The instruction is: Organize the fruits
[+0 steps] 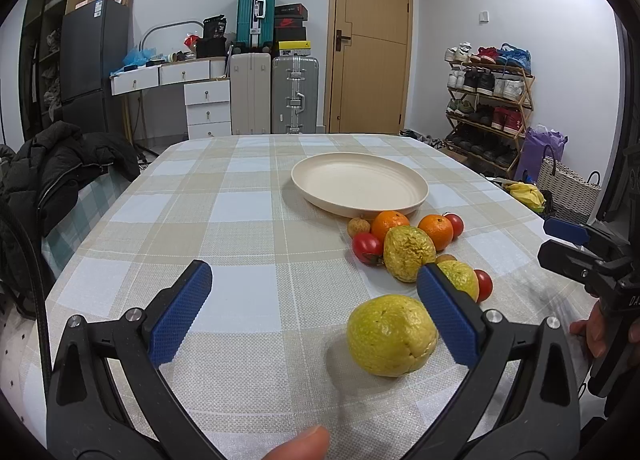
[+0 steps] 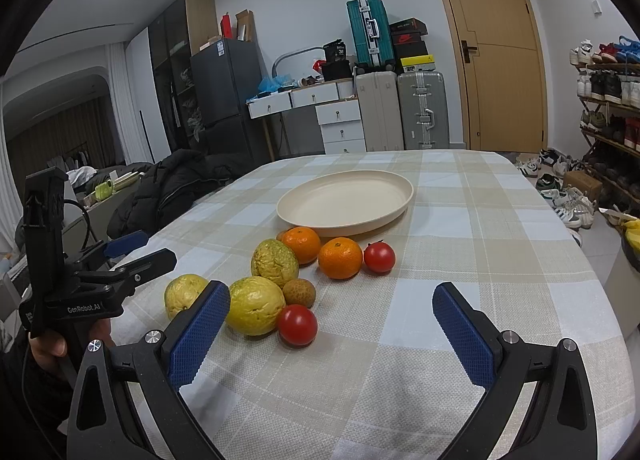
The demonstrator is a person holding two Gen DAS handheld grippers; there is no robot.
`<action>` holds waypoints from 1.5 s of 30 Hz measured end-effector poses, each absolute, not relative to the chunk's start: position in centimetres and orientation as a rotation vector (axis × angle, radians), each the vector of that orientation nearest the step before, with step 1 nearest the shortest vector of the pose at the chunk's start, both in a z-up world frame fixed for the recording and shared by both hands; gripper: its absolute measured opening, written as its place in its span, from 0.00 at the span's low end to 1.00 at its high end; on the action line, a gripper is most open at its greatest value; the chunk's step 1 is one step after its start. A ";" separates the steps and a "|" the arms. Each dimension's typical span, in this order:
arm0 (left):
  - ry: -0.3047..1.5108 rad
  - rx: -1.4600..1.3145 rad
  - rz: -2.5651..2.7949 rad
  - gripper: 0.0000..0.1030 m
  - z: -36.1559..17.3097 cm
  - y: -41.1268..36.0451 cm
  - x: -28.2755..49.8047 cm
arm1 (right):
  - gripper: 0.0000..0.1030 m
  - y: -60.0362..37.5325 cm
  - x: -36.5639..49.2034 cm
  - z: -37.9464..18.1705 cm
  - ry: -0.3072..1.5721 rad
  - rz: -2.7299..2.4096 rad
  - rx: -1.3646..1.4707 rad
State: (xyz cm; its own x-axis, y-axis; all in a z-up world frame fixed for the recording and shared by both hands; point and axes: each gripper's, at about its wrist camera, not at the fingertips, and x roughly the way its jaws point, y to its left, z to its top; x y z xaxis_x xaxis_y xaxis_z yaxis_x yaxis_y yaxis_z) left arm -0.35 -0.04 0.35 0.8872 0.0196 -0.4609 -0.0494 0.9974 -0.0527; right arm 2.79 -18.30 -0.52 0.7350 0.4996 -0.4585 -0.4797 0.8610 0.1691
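Observation:
An empty cream plate [image 1: 360, 184] [image 2: 344, 200] sits mid-table on the checked cloth. In front of it lies a cluster of fruit: two oranges [image 2: 340, 258], red tomatoes [image 2: 298, 324], small brown fruits [image 2: 299, 292] and three yellow-green guavas [image 2: 256, 306]. The nearest guava [image 1: 392, 334] lies apart from the cluster, between my left gripper's fingers and close to the right pad [image 1: 448, 316]. My left gripper [image 1: 314, 276] is open and touches nothing. To the right of the fruit, my right gripper [image 2: 330, 292] is open and empty above bare cloth.
A black jacket [image 1: 60, 168] hangs over a chair at the table's left edge. Suitcases [image 1: 294, 94], a drawer unit, a door and a shoe rack [image 1: 488, 108] stand beyond the table. A thumb [image 1: 304, 444] shows at the bottom.

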 end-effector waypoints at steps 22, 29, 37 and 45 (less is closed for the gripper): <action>0.474 -0.053 0.042 0.99 0.6 0.3 -0.6 | 1.00 -18.4 2.9 -0.7 0.534 0.545 0.044; 0.473 -0.051 0.042 0.99 0.6 0.3 -0.6 | 1.00 -18.0 3.0 -0.7 0.545 0.536 0.021; 0.473 -0.051 0.044 0.99 0.6 0.3 -0.6 | 1.00 -17.9 3.3 -0.5 0.557 0.526 0.006; 0.499 -0.066 0.026 0.99 0.9 0.2 -0.1 | 1.00 -17.6 4.2 -0.5 0.599 0.525 0.000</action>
State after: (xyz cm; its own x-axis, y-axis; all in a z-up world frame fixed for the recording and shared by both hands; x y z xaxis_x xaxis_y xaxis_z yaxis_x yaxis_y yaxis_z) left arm -0.07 0.21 0.93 0.8777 0.0085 -0.4791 -0.0407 0.9975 -0.0570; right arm 4.23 -17.60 -0.48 0.6993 0.4713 -0.5375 -0.4715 0.8692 0.1487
